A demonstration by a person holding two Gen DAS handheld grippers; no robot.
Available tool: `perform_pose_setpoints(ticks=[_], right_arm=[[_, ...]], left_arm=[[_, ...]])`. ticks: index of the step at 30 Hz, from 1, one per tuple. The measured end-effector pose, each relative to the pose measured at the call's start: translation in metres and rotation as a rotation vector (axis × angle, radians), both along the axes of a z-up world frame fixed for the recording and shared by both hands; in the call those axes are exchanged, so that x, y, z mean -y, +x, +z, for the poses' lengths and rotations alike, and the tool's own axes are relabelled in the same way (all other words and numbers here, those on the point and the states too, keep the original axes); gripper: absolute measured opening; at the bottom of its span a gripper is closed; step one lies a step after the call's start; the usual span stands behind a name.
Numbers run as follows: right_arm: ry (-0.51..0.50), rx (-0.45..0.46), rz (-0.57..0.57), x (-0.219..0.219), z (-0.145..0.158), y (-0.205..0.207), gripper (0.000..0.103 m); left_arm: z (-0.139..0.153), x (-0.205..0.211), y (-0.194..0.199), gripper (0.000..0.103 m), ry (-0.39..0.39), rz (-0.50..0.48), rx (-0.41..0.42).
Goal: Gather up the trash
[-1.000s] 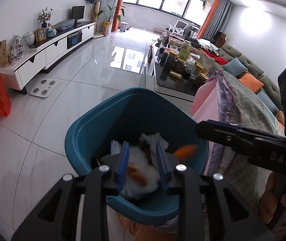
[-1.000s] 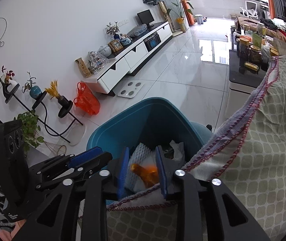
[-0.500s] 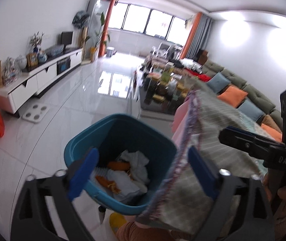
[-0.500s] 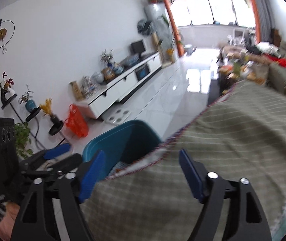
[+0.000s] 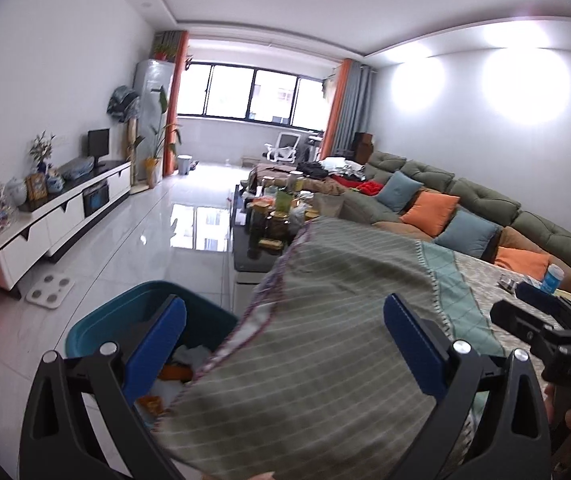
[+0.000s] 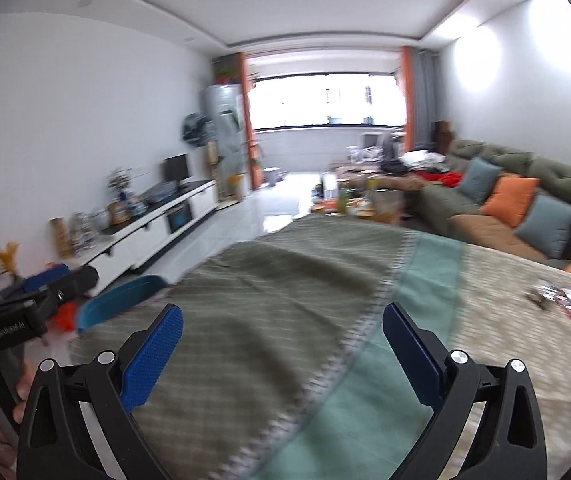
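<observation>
L gripper [image 5: 284, 326]: jaws spread wide, nothing between pads. Teal plastic trash bin [image 5: 97, 322] sits low-left of it on glossy tile floor [image 5: 145, 248], w/ crumpled white and orange scraps [image 5: 175, 372] inside. R gripper [image 6: 283, 330]: jaws just widened, empty, over checked woven tablecloth [image 6: 269, 280]; wrappers [image 6: 561, 300] lie far right.

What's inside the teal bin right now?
In the left wrist view the teal bin holds white crumpled paper and orange scraps. The left gripper's finger and the tablecloth edge cover the rest, so the bottom can't be checked.
</observation>
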State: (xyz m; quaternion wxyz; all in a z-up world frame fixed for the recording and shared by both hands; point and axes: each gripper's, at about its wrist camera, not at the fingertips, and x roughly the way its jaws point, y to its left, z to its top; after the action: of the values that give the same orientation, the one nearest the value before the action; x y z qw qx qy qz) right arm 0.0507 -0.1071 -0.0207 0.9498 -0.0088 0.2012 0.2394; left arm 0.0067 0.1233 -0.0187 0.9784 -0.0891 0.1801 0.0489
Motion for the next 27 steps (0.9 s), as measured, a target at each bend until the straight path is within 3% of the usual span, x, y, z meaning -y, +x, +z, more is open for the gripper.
perform_pose_setpoints(ticks=[12, 27], right_arm=[[0.028, 0.041, -0.243, 0.076, -0.004, -0.021, 0.099], [0.019, 0.120, -0.352, 0.103, 0.003, -0.040, 0.099]], left_arm=[[0.004, 0.068, 0.016, 0.099, 0.059, -0.076, 0.094], [0.006, 0.110, 0.010, 0.099, 0.127, -0.134, 0.154]])
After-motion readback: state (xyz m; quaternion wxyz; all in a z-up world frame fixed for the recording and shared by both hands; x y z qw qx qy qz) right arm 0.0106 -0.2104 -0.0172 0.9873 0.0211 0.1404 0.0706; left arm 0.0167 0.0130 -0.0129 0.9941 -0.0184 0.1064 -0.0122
